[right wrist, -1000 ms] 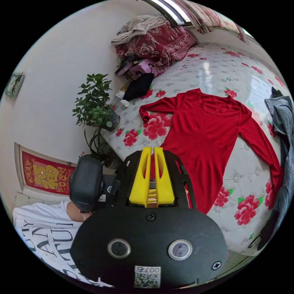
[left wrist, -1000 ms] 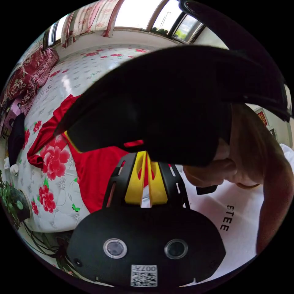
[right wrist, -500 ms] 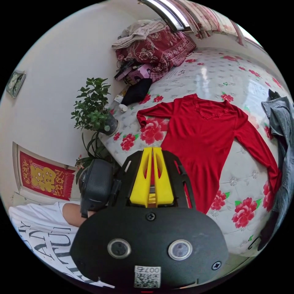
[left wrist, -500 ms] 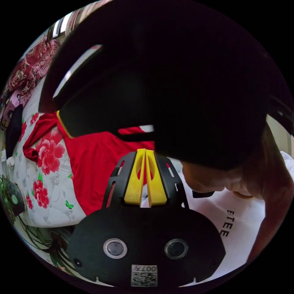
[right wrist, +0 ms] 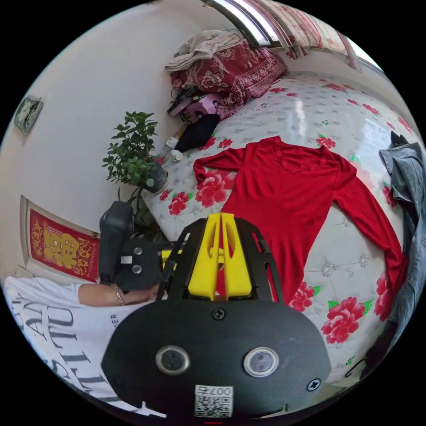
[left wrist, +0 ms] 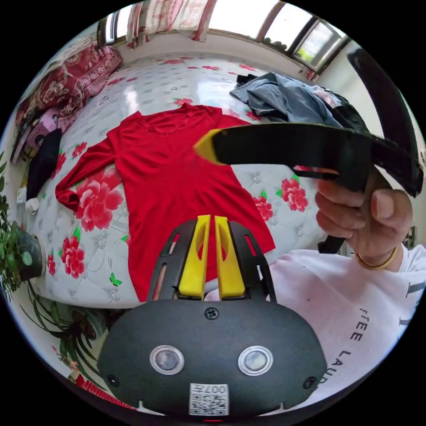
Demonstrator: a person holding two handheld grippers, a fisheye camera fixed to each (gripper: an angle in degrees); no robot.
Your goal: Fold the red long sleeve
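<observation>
the floral mattress [right wrist: 310, 111] is the biggest thing, and the red long sleeve [right wrist: 288, 195] lies flat on it, front up, both sleeves spread, neckline toward 12 o'clock in the right gripper view. a grey garment pile [left wrist: 284, 100] sits at 1 o'clock in the left gripper view. the right gripper [right wrist: 221, 222] hovers before the hem, jaws together and empty. the left gripper [left wrist: 209, 224] has its jaws a little apart, holding nothing.
</observation>
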